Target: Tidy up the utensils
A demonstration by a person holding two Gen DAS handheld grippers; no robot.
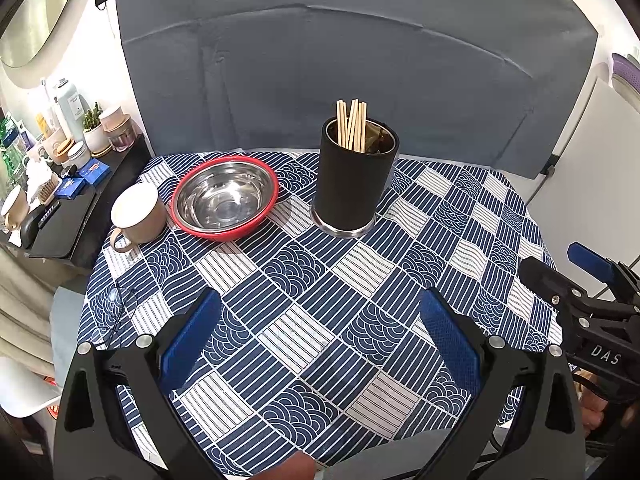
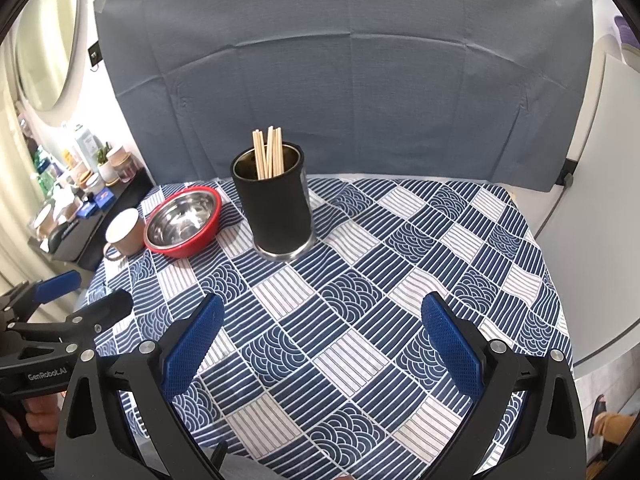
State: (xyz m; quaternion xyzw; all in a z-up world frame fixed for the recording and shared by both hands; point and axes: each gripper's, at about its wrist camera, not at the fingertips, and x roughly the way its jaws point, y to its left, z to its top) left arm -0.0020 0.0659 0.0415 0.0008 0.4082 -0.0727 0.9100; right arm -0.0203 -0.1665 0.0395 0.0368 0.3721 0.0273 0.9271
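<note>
Several wooden chopsticks (image 1: 352,124) (image 2: 269,152) stand upright in a black cylindrical holder (image 1: 352,184) (image 2: 276,208) near the back of the table. My left gripper (image 1: 320,320) hovers open over the near part of the patterned cloth, nothing between its blue pads. My right gripper (image 2: 320,320) is likewise open and empty over the near side. Each gripper shows at the edge of the other's view: the right gripper (image 1: 560,264) in the left wrist view, the left gripper (image 2: 96,292) in the right wrist view. Both stay well short of the holder.
A red-rimmed steel bowl (image 1: 224,198) (image 2: 182,220) and a beige mug (image 1: 138,214) (image 2: 124,232) sit left of the holder on the blue patterned tablecloth (image 1: 320,280) (image 2: 360,280). A cluttered side shelf (image 1: 60,168) stands at left; a grey backdrop (image 1: 340,60) rises behind.
</note>
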